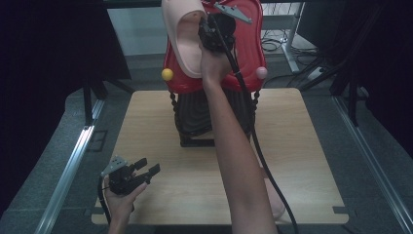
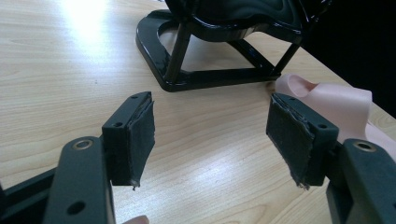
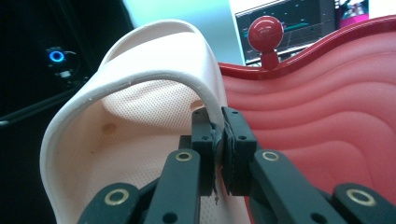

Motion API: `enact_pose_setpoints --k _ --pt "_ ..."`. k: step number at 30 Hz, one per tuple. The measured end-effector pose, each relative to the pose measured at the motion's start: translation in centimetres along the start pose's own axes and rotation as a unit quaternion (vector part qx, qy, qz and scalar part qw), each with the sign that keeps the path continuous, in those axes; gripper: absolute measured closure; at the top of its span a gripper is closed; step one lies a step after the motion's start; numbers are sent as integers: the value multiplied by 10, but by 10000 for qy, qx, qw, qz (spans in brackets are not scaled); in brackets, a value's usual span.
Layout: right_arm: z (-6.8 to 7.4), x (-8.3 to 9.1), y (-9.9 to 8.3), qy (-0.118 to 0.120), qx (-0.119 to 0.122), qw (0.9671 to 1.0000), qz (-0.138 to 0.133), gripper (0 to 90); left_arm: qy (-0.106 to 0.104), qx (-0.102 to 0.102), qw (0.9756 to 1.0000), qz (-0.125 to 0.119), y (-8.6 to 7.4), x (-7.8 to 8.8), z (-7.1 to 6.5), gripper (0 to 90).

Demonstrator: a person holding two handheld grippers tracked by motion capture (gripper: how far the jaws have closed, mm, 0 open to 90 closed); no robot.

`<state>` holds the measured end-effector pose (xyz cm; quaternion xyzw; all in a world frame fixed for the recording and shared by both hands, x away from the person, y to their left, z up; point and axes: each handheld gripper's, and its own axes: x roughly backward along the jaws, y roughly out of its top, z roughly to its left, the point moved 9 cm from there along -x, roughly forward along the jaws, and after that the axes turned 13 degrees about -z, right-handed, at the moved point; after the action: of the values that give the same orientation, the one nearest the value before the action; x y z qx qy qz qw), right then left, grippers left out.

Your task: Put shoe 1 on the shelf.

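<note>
- The right gripper has its jaws clamped on the thin upper strap edge of a pale pink slipper; in the high view this gripper is raised at the top of the red rack, with the slipper lying against the rack's ribbed face.
- The slipper sits directly ahead of and partly around the jaws: the strap arches over them, the perforated insole is to their left in the right gripper view, and the red rack is to their right.
- My judgement is that the grip is narrow, on a soft rim only, so the slipper could swing or peel out if the hand tilts or moves quickly.
- It could also catch on the rack's knob or ribs and drag the rack on its black stand.
- The left gripper rests low over the wooden table, jaws apart and holding nothing.
- In the left gripper view a second pale slipper lies on the table just beyond its right jaw, beside the stand; a careless sweep could knock it.
</note>
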<state>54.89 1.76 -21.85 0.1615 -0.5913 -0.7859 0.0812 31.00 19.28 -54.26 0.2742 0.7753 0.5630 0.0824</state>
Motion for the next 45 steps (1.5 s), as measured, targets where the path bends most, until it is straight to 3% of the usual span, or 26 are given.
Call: enact_pose_setpoints --k 5,9,14,16,25,29,34,40,45 --pt "0 -11 -11 -170 80 9998 35 836 16 11 10000 -26 1 1 1 324" --pt "0 -11 -16 -217 131 9997 21 774 18 4 10000 -46 2 2 1 324" --pt "2 -6 -15 -56 -27 10000 16 674 6 25 10000 -12 1 1 1 323" --pt "2 -2 -13 -7 23 10000 8 637 4 27 10000 -24 1 1 0 321" --pt "8 26 -5 485 -167 9987 -31 604 18 -45 10000 -49 3 2 -3 320" --pt "10 44 -9 748 -79 9971 69 604 25 -72 10000 -45 3 1 -4 319" --pt "7 64 -15 946 44 9954 134 604 15 -116 9999 -61 4 1 -7 319" --pt "5 87 -21 1181 -54 9929 101 604 -102 -57 9999 -23 3 -2 -11 317" --pt "1 99 -27 1272 -116 9917 118 604 -58 -87 9999 -3 3 -2 -9 313"
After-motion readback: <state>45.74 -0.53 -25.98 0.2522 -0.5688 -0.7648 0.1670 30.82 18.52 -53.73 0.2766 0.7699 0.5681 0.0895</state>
